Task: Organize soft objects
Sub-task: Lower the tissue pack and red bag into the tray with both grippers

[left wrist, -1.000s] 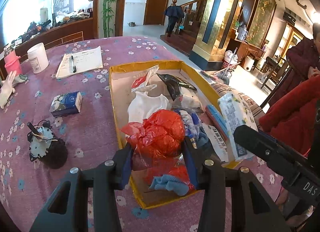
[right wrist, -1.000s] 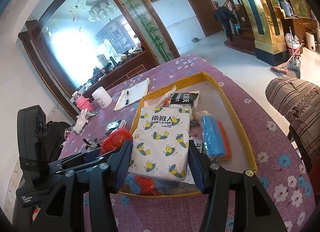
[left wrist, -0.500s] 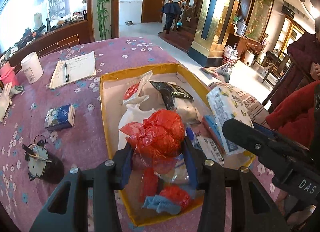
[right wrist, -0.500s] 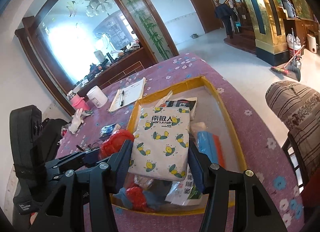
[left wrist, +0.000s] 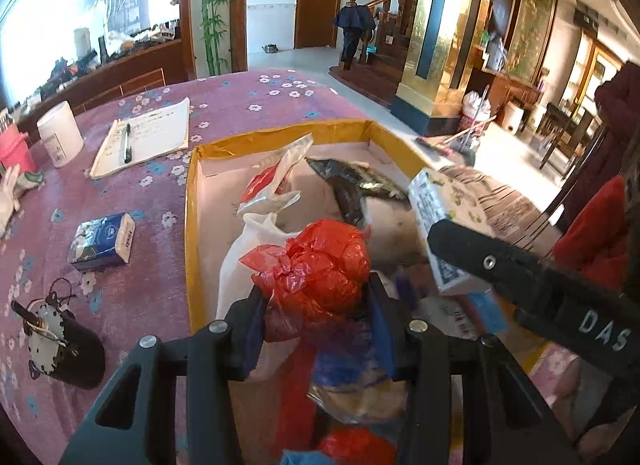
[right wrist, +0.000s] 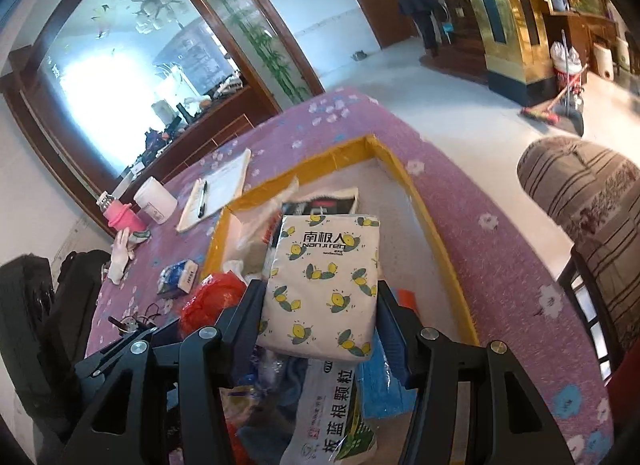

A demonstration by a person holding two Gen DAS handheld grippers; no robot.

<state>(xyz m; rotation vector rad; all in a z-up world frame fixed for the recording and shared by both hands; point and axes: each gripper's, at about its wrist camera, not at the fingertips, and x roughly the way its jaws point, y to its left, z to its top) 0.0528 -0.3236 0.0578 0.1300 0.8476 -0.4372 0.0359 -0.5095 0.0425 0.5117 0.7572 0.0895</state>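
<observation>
While both loads were carried further over the yellow box [left wrist: 192,225], the red bag [left wrist: 316,265] was kept clamped in the left hand-held gripper [left wrist: 316,305] and the tissue pack [right wrist: 324,285] in the right hand-held gripper [right wrist: 320,313]; placement was judged imminent.

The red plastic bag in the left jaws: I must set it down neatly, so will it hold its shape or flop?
The red plastic bag is crumpled thin film bunched into a ball, so it probably weighs little and squashes easily. Its loose flap likely springs open once released. In the yellow-rimmed box it should settle without rolling far.
</observation>
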